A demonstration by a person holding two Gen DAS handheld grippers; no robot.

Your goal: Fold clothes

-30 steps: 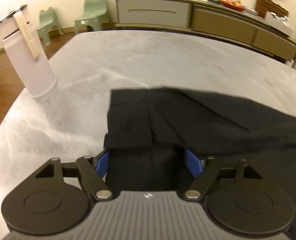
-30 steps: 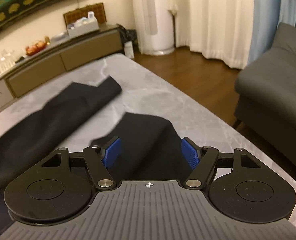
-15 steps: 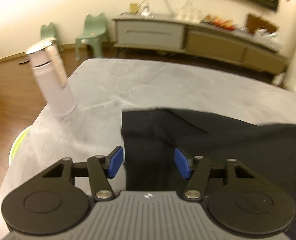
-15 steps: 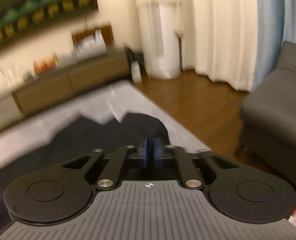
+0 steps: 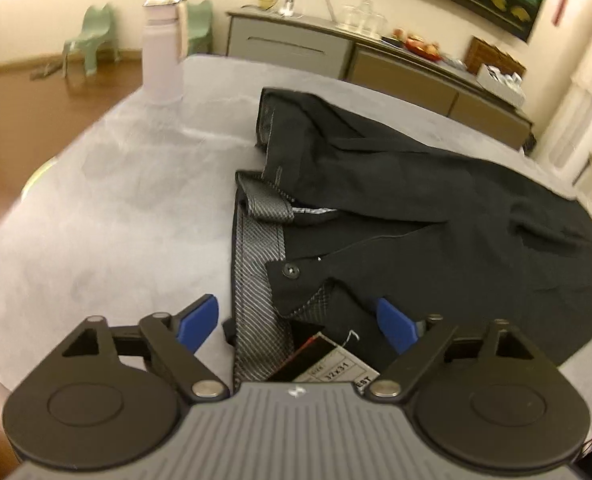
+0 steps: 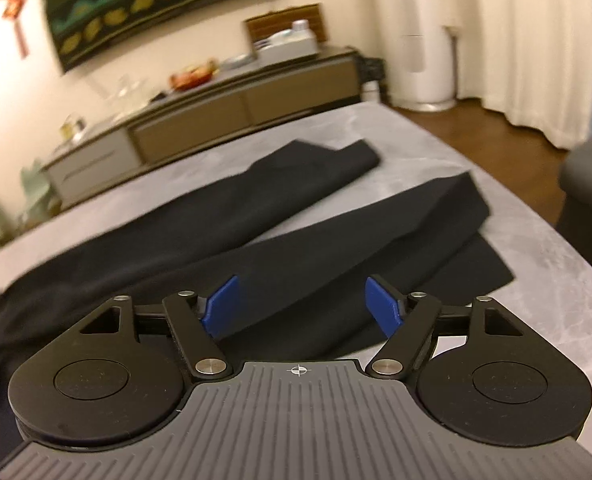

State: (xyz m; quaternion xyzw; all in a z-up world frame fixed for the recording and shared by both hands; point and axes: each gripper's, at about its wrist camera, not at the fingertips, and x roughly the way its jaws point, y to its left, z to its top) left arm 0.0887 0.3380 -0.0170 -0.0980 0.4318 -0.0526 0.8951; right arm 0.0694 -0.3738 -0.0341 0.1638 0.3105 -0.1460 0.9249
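Both grippers have let go of the black trousers (image 5: 396, 184) and drawn back from them, so the cloth that was bunched at the pads a second ago now lies flat on the grey table (image 5: 127, 208). On the left gripper (image 5: 298, 322) the jaws have just been opening and stand wide, released; the trousers' waistband, with its grey striped lining, a button and a paper tag, lies below and between the blue pads (image 5: 199, 322), which do not press on it. Beyond those jaws the seat of the trousers runs off to the right, and further out to the left a pale bottle (image 5: 163, 56) stands near the table's far edge. On the right gripper (image 6: 302, 306) the jaws have likewise just been opening and grasp nothing; one trouser leg runs forward under the gap, its hem ahead to the right. The other leg lies further out, angled apart from it.
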